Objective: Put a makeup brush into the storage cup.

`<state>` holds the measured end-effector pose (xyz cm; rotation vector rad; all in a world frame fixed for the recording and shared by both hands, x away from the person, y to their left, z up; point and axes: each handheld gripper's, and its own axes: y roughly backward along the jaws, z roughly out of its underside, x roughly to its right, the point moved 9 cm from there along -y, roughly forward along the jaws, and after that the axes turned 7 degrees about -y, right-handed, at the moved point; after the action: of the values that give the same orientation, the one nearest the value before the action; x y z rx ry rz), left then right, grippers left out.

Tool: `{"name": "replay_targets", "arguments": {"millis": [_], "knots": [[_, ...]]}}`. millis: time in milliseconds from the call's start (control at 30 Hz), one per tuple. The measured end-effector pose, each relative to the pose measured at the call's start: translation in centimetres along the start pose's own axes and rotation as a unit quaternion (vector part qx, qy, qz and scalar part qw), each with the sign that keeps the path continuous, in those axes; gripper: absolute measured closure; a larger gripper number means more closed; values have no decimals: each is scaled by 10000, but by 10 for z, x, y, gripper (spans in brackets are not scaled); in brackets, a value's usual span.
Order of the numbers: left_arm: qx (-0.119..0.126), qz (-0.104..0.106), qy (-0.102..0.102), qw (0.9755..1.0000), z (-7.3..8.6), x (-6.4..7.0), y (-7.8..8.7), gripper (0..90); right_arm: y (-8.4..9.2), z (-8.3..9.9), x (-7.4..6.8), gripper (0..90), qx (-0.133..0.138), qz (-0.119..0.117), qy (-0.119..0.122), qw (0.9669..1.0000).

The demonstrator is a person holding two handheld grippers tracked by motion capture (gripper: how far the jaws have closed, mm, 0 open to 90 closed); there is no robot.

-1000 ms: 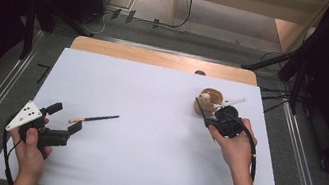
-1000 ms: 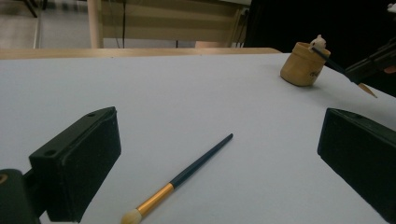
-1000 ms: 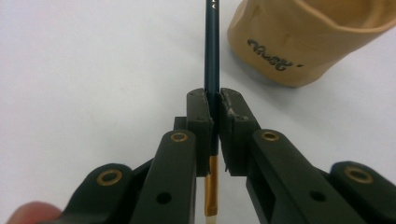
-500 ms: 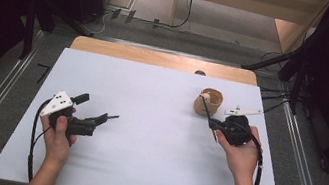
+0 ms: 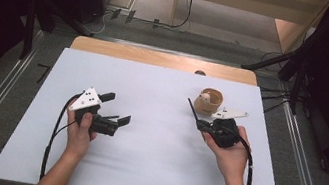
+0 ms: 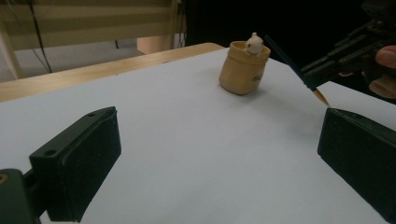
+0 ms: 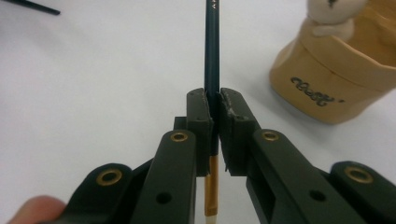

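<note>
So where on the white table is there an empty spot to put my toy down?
The widest bare stretch lies between the left claw and the right claw, and along the near edge of the table. It is crowded at the far right, where the tan cup stands beside the brush.

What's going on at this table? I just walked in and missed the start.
A person holds a gripper in each hand. The right gripper is shut on a dark pencil, held just beside a tan holder with a small figure on its rim. The left gripper hovers open over the white table.
</note>
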<state>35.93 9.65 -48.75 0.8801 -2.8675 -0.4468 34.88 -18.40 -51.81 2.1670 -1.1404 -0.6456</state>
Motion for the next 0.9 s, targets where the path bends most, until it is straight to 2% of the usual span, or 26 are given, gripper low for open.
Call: {"name": "replay_targets", "arguments": {"millis": [200, 300, 400, 467, 700, 767, 833, 900], "knots": [[-178, 420, -159, 9988, 1, 18, -10, 0, 0, -5, -12, 848, 40, -19, 288, 9996], [-173, 673, -63, 9976, 2, 26, -13, 0, 0, -8, -17, 848, 51, -30, 466, 9989], [-216, 830, -72, 9963, 0, 33, -15, 0, -2, -10, -22, 848, 16, -39, 578, 9983], [-214, 776, -83, 9967, -2, 36, -15, 63, -5, -11, -27, 848, -6, -70, 669, 9977], [-269, 890, -76, 9956, -2, 39, -14, 89, -11, -11, -43, 848, -98, -144, 1000, 9948], [-282, 962, -62, 9949, -2, 41, -14, 138, -11, -12, -48, 848, -104, -156, 1148, 9932], [-322, 1030, -56, 9941, -3, 42, -14, 140, -11, -13, -52, 848, -108, -147, 1222, 9923], [-385, 1125, 33, 9929, -3, 43, -15, 142, -12, -13, -58, 848, -100, -204, 1305, 9912]]}}
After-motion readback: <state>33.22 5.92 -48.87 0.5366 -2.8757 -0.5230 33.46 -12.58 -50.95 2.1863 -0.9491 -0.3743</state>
